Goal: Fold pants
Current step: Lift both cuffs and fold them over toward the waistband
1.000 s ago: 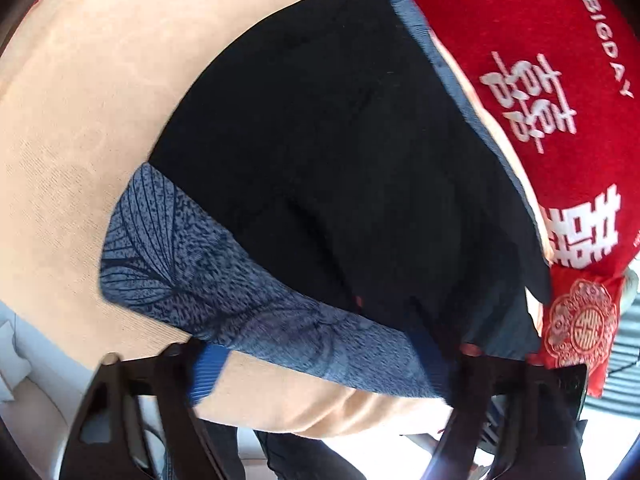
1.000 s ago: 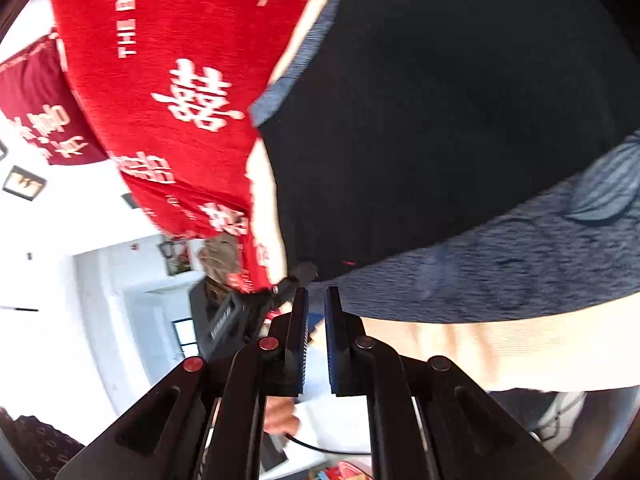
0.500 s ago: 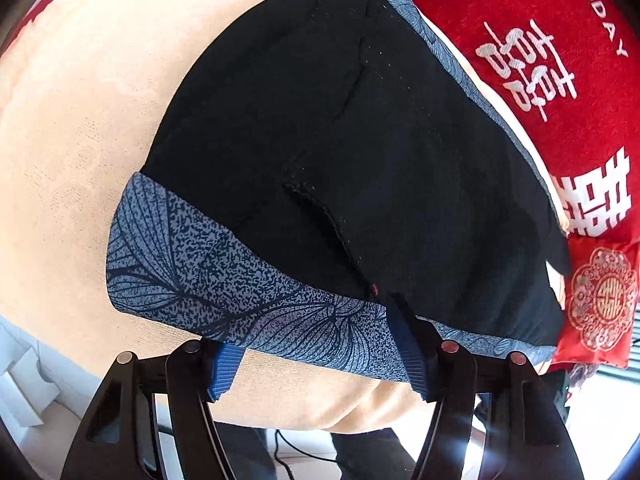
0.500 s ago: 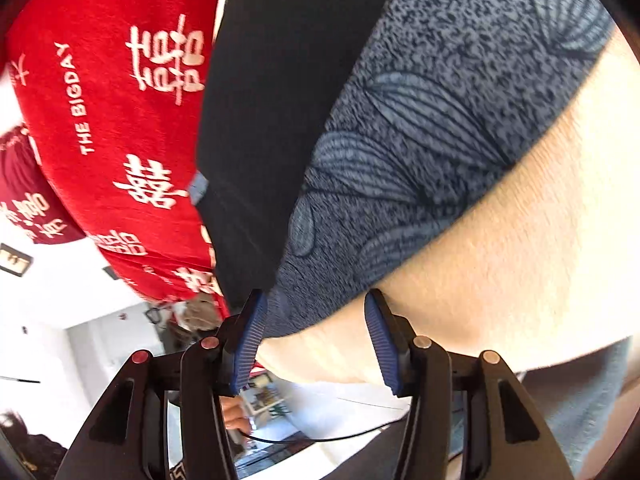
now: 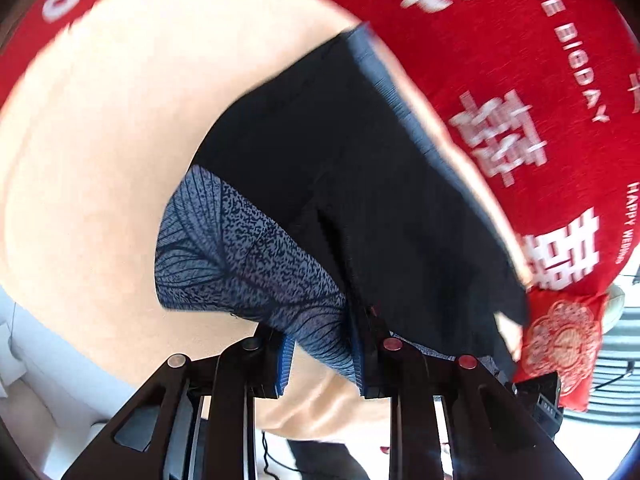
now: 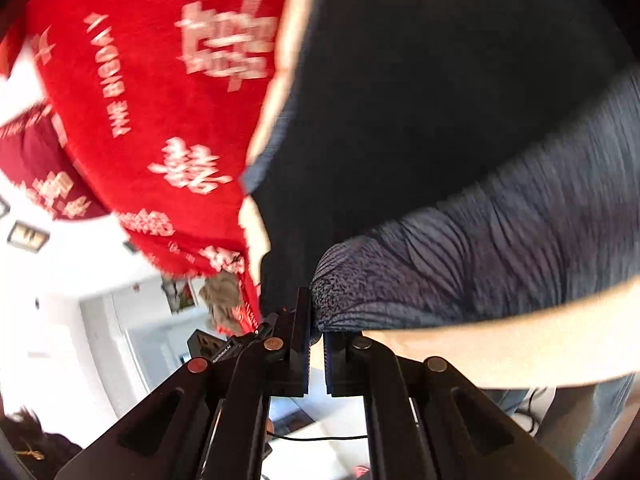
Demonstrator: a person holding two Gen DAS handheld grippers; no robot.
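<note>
Black pants (image 5: 360, 160) with a blue-grey leaf-patterned waistband (image 5: 240, 248) lie on a beige cover (image 5: 100, 160). In the left wrist view my left gripper (image 5: 322, 360) has its jaws closing on the waistband near the centre seam, and the blue pads press a bunched fold. In the right wrist view the pants (image 6: 420, 120) fill the upper right. There my right gripper (image 6: 317, 344) has its jaws closing on the end of the waistband (image 6: 480, 260), which is pinched and puckered between the pads.
A red blanket (image 5: 520, 60) with white characters borders the pants on the far side and shows as the red blanket (image 6: 140, 100) at left. A red emblem pouch (image 5: 560, 340) hangs at its edge. Below the beige cover (image 6: 500, 352) are a person's jeans (image 6: 592, 420) and a cable.
Both grippers went from open to shut on the waistband. The left one rose and bunched the fabric. The right one swung across to the waistband's end.
</note>
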